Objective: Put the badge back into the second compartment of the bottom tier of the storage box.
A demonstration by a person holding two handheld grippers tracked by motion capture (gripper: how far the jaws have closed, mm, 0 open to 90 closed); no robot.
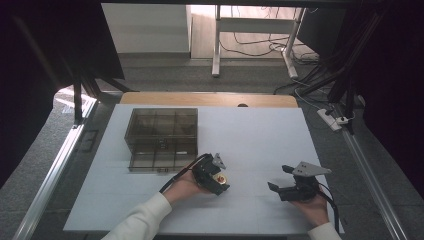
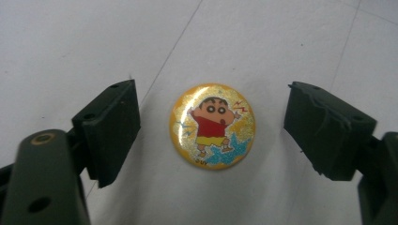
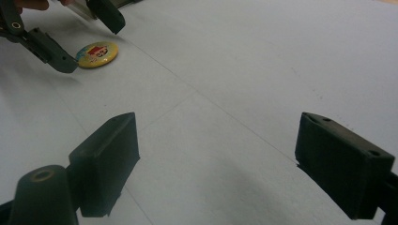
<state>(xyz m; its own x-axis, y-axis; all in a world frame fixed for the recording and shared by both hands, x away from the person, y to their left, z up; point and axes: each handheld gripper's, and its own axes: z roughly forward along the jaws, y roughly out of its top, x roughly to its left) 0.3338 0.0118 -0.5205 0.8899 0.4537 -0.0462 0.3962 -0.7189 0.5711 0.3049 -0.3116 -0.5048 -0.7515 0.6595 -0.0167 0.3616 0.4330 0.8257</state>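
You had your left gripper [image 2: 212, 129] spread wide around the cartoon pin badge [image 2: 212, 125] lying flat on the white bench [image 1: 260, 135], pads clear of it, and that light, stiff, glossy little disc probably wanted pinching across its rim.

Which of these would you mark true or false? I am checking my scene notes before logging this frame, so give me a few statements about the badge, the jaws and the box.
1. The round cartoon badge lies flat on the white table. True.
2. The left gripper has its jaws clamped on the badge. False: a gap shows on both sides.
3. The right gripper holds a second badge. False: its jaws stand open over bare table.
4. A dark see-through compartment box stands on the table. True.
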